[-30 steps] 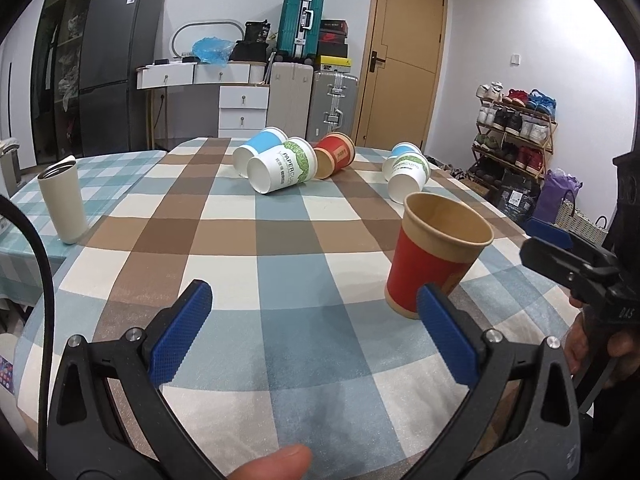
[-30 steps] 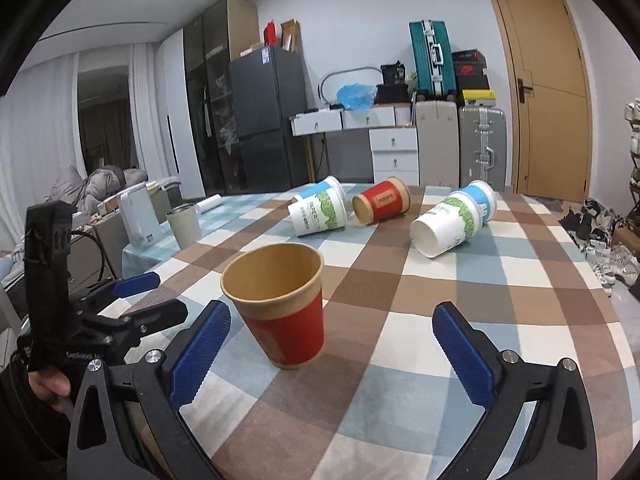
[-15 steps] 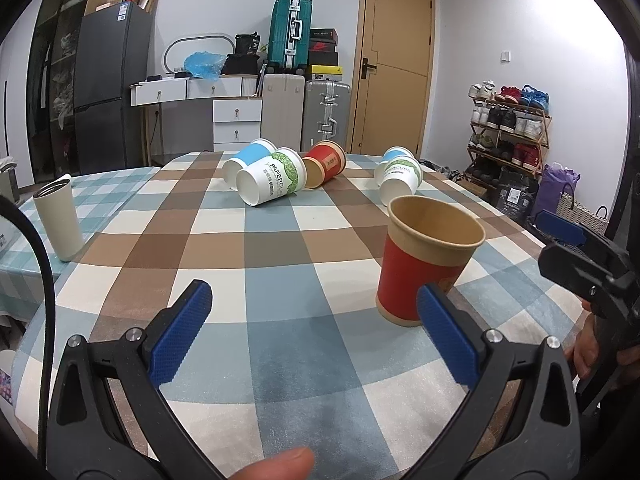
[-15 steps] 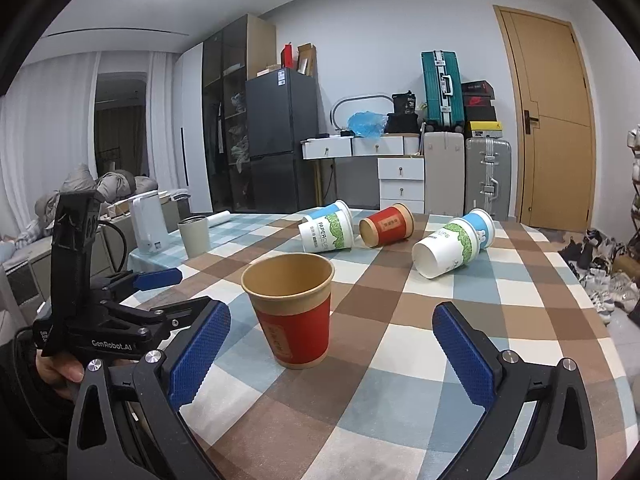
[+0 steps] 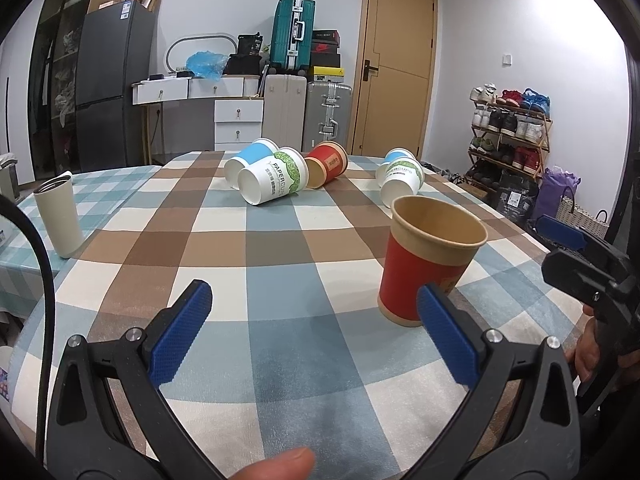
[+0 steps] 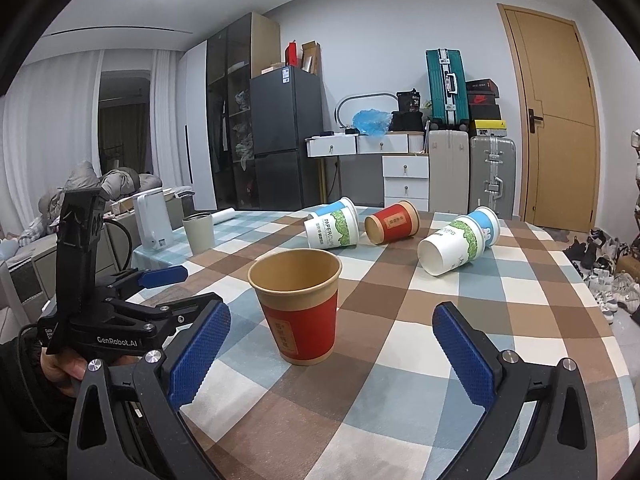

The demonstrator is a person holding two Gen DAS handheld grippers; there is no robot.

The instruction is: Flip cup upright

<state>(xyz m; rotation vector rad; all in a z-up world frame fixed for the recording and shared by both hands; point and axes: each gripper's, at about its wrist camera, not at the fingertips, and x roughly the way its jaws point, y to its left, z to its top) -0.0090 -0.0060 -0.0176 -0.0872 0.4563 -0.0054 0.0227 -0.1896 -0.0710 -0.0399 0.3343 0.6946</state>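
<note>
Both tools backed off slightly, jaws spread; red cup (image 6: 298, 304) upright, apparently untouched.

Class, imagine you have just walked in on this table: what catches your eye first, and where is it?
First, the red paper cup standing upright near the front of the checked tablecloth, between two open grippers. Behind it, five more cups lie tipped on their sides, among them a red one and a green-patterned one.
</note>
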